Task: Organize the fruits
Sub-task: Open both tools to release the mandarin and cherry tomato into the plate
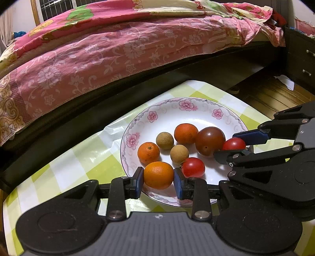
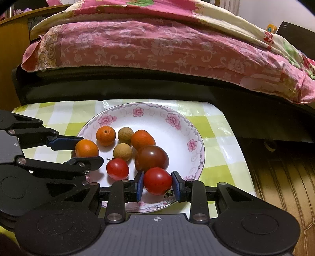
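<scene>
Fruits (image 1: 178, 153) on plate (image 1: 171, 112), plate on table (image 1: 65, 167)

Looking across a green-and-white checked tablecloth (image 1: 65, 167) toward a bed draped in a pink floral quilt (image 1: 110, 53) on a dark frame (image 2: 137, 88). Glimpsing wooden floorboards (image 2: 283, 177) to the right, a dark drawer cabinet (image 1: 301, 59) and a barred window (image 1: 57, 7) behind, under dim warm light.

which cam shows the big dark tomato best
The right wrist view: the dark brownish tomato sits near mid-frame, nearly whole, only its lower edge hidden behind the red tomato in the right gripper. In the left wrist view the same tomato lies farther off to the right, with the right gripper's finger crossing its lower right.
</scene>
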